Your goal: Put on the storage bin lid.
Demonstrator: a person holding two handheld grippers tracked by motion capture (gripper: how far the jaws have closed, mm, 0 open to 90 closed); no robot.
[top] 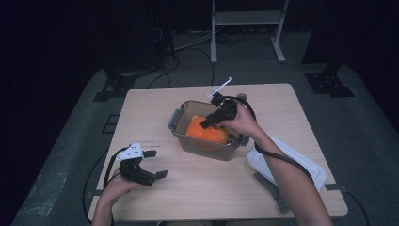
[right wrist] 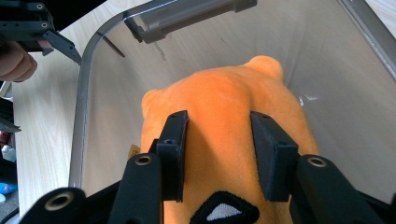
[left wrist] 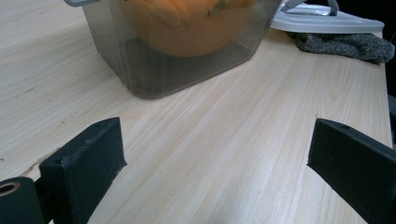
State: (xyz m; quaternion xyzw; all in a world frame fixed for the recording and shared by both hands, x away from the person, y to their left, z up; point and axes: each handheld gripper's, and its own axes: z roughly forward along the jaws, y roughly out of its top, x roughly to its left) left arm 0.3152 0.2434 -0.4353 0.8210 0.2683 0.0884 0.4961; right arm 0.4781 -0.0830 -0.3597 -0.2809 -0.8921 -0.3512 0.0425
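We judge the orange plush toy [right wrist: 224, 116], lying in the clear bin [top: 186, 141], light, soft and compressible, best pinched across its bulging middle, where our right gripper [right wrist: 219, 135] straddles it; the left gripper [left wrist: 215, 144] gapes empty.

My right hand-held gripper [top: 210, 121] points down and away from me, forearm reaching in from the lower right, jaws partly apart. My left hand-held gripper [top: 157, 164] sits low near my side, level, pointing right, jaws spread wide with nothing between them.
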